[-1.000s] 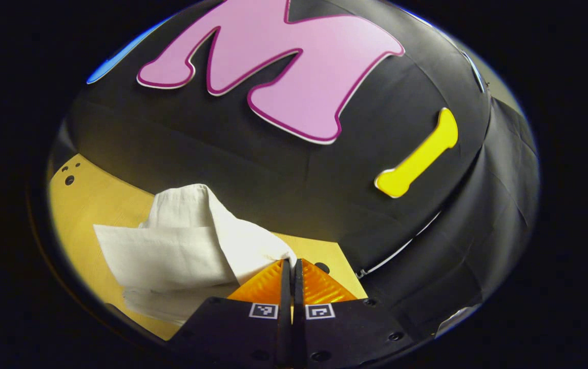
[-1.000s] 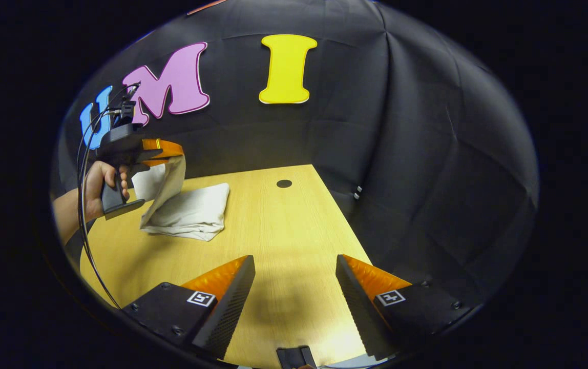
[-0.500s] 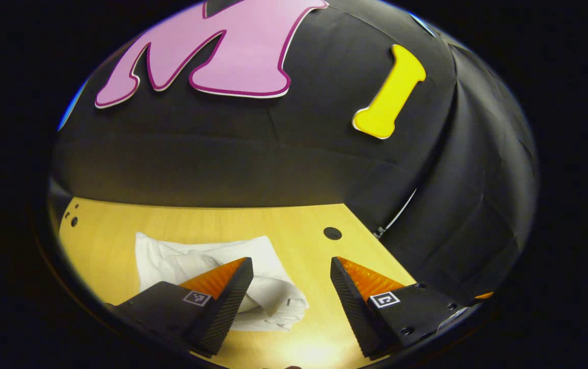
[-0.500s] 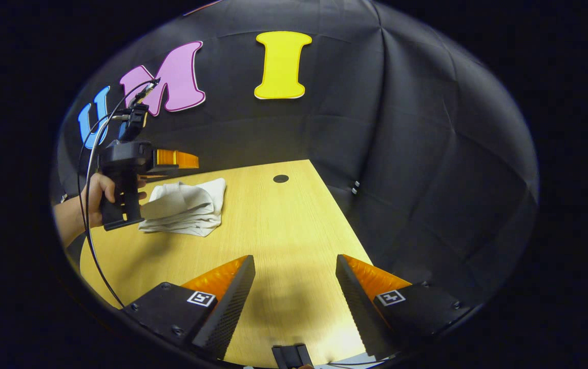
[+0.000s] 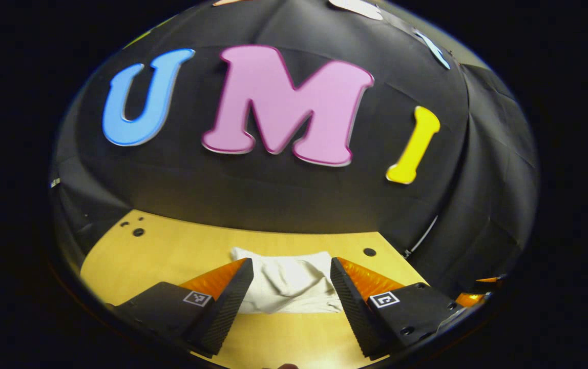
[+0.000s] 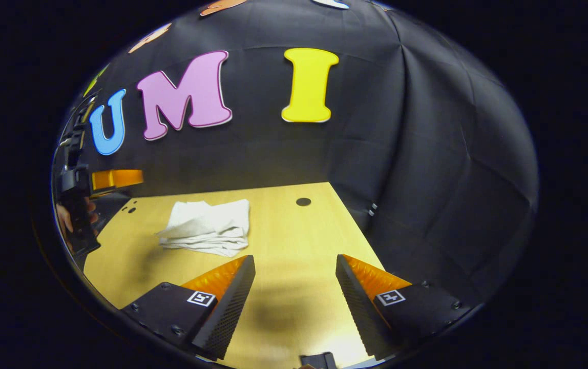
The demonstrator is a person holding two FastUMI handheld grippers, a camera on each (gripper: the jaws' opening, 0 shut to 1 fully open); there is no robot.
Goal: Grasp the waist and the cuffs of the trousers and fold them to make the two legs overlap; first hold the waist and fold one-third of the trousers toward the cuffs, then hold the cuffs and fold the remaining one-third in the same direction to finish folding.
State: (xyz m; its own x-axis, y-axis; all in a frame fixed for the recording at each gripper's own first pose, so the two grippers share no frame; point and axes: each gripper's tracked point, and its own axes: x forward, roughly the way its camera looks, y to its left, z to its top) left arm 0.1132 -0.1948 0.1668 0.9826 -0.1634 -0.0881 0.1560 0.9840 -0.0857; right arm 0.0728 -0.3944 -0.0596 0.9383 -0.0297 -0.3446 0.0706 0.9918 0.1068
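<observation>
We see a pale yellow wood-grain table point(image 6: 284, 241) running back to the booth's black cloth wall point(image 6: 427, 169), with a round dark hole point(image 6: 303, 202) near its far edge. The white trousers point(image 6: 209, 228), folded into a compact bundle, lie on the table, touched by neither gripper. Our left gripper point(image 5: 290, 292) and our right gripper point(image 6: 294, 289) both hover with fingers spread apart, holding nothing.
</observation>
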